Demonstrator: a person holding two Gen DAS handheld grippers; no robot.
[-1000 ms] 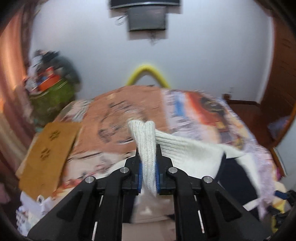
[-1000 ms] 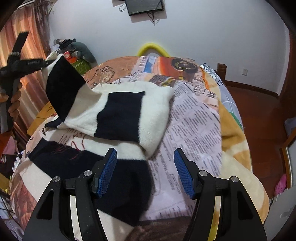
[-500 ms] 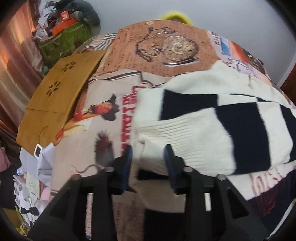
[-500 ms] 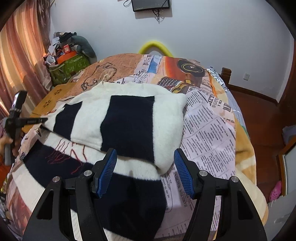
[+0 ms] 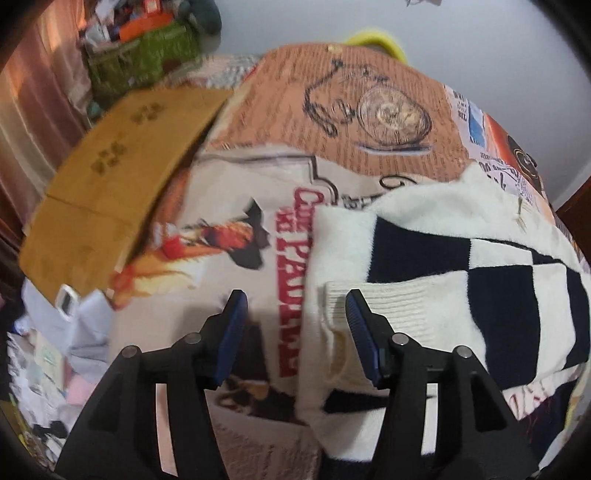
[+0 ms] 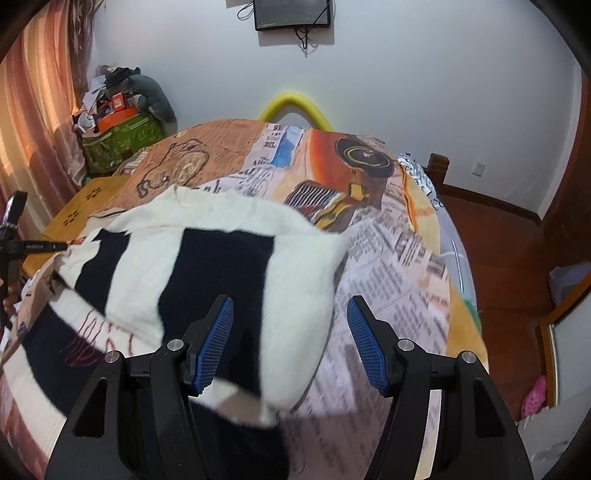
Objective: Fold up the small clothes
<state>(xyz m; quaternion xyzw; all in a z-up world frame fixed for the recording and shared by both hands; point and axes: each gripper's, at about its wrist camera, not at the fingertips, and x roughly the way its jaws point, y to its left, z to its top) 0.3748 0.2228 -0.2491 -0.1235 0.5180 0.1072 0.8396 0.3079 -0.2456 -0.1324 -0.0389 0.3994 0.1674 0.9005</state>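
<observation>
A white and dark-blue block sweater (image 5: 417, 206) lies on the printed bedspread (image 5: 369, 122), one sleeve folded across its body. The sleeve's ribbed cuff (image 5: 391, 306) rests on the cloth beside the right finger of my left gripper (image 5: 295, 299). Its jaws are opening and the pads press on nothing; only the sweater's edge and bedspread show between them. In the right wrist view the folded sweater (image 6: 221, 266) fills the middle. My right gripper (image 6: 290, 301) hangs open just above its right edge, holding nothing. The left gripper (image 6: 14, 236) shows at the far left.
A wooden board (image 5: 110, 184) lies along the bed's left side, with a green bag (image 6: 118, 136) of clutter behind it. A yellow hoop (image 6: 295, 103) and a wall screen (image 6: 291, 14) are at the bed's head. Wooden floor (image 6: 509, 258) lies to the right.
My left gripper came down with the cuff, laid the sleeve across the sweater, let go and opened. My right gripper stayed open and drifted a little over the sweater.
</observation>
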